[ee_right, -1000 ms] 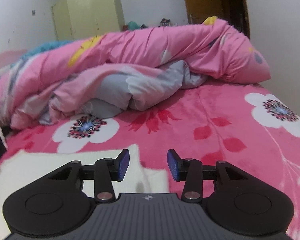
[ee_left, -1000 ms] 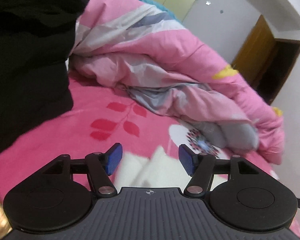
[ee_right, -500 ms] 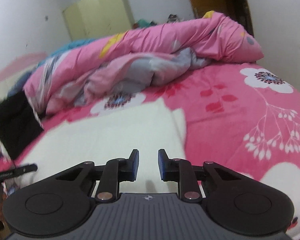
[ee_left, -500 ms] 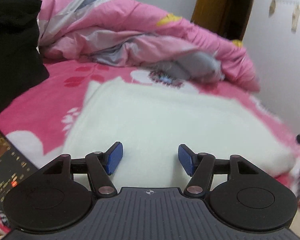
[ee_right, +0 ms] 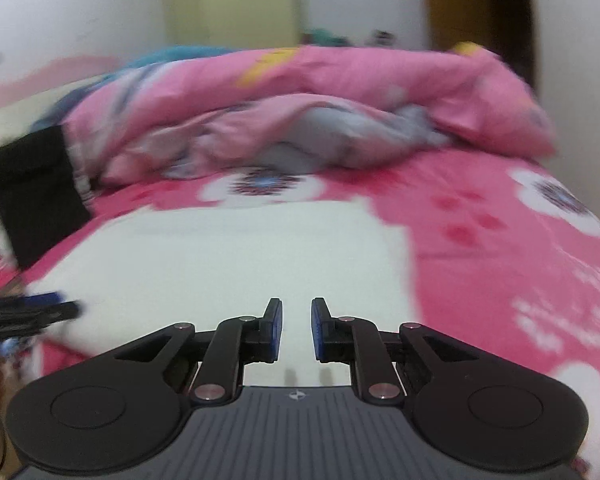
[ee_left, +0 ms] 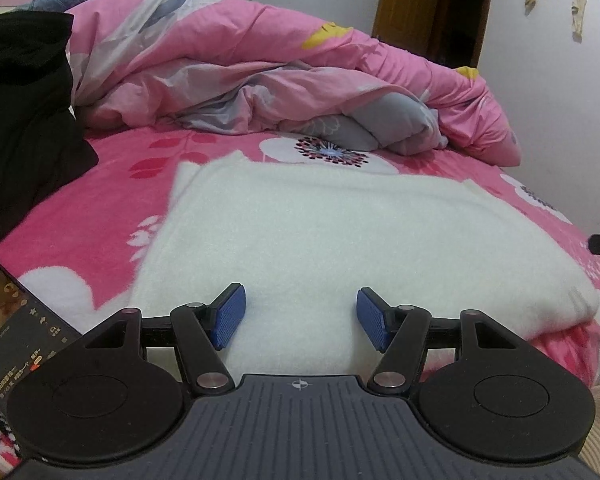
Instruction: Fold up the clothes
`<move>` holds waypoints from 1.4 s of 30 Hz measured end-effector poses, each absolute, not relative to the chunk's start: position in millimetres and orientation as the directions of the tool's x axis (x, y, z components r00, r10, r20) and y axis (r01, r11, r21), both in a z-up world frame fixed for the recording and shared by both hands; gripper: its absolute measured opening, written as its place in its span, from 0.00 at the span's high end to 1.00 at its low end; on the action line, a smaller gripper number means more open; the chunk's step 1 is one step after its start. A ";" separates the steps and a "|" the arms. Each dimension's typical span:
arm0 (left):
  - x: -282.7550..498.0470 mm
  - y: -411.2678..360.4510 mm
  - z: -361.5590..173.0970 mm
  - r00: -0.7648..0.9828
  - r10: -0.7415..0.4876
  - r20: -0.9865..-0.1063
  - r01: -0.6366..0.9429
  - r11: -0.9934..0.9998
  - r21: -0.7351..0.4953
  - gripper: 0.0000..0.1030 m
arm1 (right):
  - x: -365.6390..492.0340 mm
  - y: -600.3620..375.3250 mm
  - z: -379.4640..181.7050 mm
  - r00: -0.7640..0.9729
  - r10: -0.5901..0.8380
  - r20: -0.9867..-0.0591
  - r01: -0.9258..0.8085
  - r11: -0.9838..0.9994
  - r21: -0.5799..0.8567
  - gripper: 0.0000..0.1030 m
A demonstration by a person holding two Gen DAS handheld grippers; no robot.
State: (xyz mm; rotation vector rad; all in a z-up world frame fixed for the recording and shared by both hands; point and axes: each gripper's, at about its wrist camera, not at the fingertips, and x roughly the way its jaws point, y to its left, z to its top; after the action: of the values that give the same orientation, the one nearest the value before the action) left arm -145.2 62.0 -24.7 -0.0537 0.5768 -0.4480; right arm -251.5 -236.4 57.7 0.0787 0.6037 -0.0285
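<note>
Here the white fleecy garment (ee_left: 340,232) lies flat on the pink flowered bedspread (ee_left: 112,184), already doubled into a thick slab whose near edge sits under both tools. The left gripper (ee_left: 300,318) hovers over that near edge with its jaws standing wide, nothing pinched between them. The right gripper (ee_right: 296,330) is over the same cloth nearer its right side, its jaws narrow and closing; the gap between the pads shows only cloth below, and I cannot tell whether any fabric is caught yet

The likely slip is a shallow bite: the pile is plush and layered, so closing pads may take only the top ply and peel it off the stack, or skid off the fuzz. With one tool closing and the other wide, a lift now would drag the fold askew

Room is uneven. A black garment (ee_left: 24,120) crowds the left, a phone (ee_left: 16,332) lies just beside the left corner, and the rumpled pink quilt (ee_left: 300,84) walls off the far side. The right side of the spread is open
</note>
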 end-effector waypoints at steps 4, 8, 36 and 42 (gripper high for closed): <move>-145.4 62.1 -24.9 0.742 -0.426 -0.518 0.397 0.901 -0.174 0.39 | -228.4 -229.4 0.9 0.730 -0.119 -0.673 0.066 0.992 -0.104 0.85; -146.6 62.0 -25.3 0.740 -0.427 -0.519 0.405 0.900 -0.163 0.38 | -237.0 -229.6 19.0 0.732 -0.128 -0.669 0.119 0.991 -0.059 0.84; -176.5 76.3 -21.4 0.737 -0.434 -0.518 0.419 0.895 -0.153 0.37 | -213.6 -130.5 30.2 0.740 0.178 -0.649 -0.186 0.981 0.057 0.82; -180.8 83.7 -24.8 0.738 -0.435 -0.516 0.409 0.897 -0.170 0.37 | -198.5 -111.1 -8.2 0.697 0.217 -0.684 -0.235 0.970 0.069 0.82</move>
State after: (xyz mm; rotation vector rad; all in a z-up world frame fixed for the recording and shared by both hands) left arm -180.8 83.7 -24.8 -0.0463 0.5775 -0.4632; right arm -198.5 -111.1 -8.2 -0.0241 0.7592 0.2520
